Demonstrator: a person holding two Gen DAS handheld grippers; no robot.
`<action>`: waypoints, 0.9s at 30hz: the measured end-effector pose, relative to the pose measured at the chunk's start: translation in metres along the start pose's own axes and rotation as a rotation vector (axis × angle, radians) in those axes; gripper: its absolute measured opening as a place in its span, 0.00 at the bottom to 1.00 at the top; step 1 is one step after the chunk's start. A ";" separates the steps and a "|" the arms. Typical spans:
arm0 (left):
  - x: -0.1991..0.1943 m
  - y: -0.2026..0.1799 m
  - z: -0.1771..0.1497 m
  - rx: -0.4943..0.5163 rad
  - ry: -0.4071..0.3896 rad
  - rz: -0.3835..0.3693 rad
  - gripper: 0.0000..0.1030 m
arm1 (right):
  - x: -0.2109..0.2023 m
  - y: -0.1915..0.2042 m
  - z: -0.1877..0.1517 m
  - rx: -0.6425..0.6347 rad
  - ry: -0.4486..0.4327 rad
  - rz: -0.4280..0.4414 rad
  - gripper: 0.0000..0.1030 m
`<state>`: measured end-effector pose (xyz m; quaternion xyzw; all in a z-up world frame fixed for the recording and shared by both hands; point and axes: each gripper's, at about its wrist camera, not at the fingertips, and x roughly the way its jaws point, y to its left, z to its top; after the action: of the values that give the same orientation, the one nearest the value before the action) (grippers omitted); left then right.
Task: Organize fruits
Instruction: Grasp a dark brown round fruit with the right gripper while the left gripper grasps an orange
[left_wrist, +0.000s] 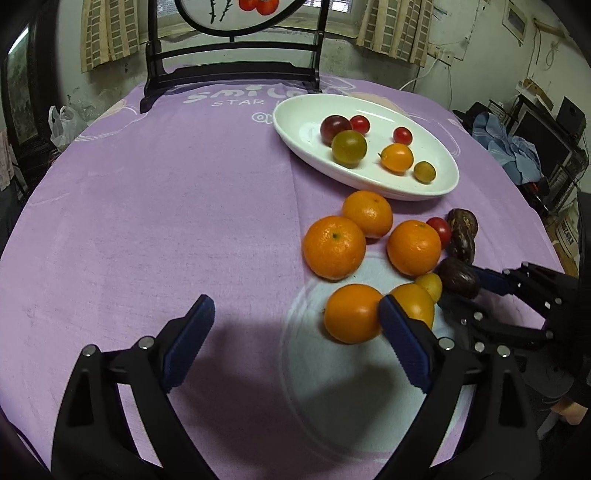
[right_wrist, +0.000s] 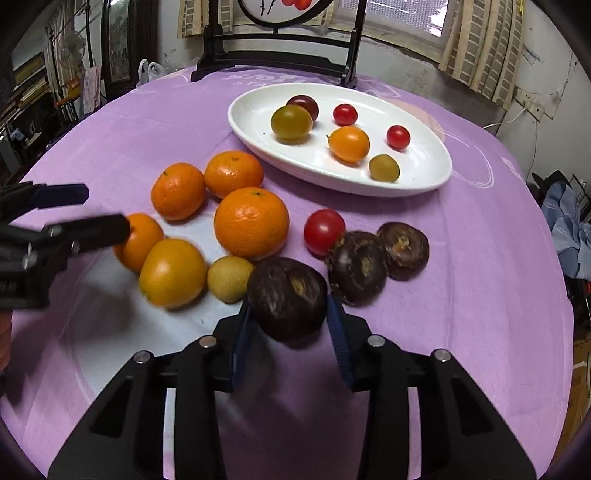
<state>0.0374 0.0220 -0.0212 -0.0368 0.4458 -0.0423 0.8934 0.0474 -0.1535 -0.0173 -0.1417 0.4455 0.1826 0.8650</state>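
the right gripper (right_wrist: 288, 314) is pinching the nearest dark brown fruit (right_wrist: 286, 297), its 2 blue pads pressed on the left and right flanks of it. that fruit sits at the near edge of the loose pile on the purple tablecloth (left_wrist: 147, 206), just right of a small yellow-green fruit (right_wrist: 229, 278) and near 2 more dark fruits (right_wrist: 380, 258) and a red tomato (right_wrist: 324, 231). the left gripper (left_wrist: 295, 332) is spread wide over bare cloth; its right pad sits against the near orange (left_wrist: 351, 313) but nothing lies between the pads.

the white oval dish (right_wrist: 255, 110) stands at the far side and holds 6 small tomatoes in red, orange, green and dark purple. 3 more oranges (left_wrist: 334, 246) lie on the cloth between the pile and the dish.

judged from this, the step in hand is lifting the dark fruit clear. the grip looks low on a rounded, slightly blurred body, so it would be wise to keep the squeeze steady and raise it straight up before carrying it anywhere, so it does not roll out or knock the yellow-green fruit beside it. the left gripper would do well to shift right so the orange sits centred between its pads before it closes.
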 end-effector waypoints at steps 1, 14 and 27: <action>0.000 -0.001 -0.001 0.007 0.004 -0.003 0.89 | 0.000 0.000 -0.001 0.005 -0.005 0.008 0.36; 0.013 -0.018 -0.012 0.088 0.054 0.002 0.88 | -0.029 -0.017 -0.027 0.103 -0.057 0.132 0.36; 0.029 -0.036 -0.001 0.140 0.055 0.002 0.38 | -0.041 -0.018 -0.031 0.103 -0.099 0.181 0.36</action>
<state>0.0521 -0.0169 -0.0412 0.0272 0.4663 -0.0733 0.8812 0.0105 -0.1898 0.0005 -0.0473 0.4219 0.2435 0.8721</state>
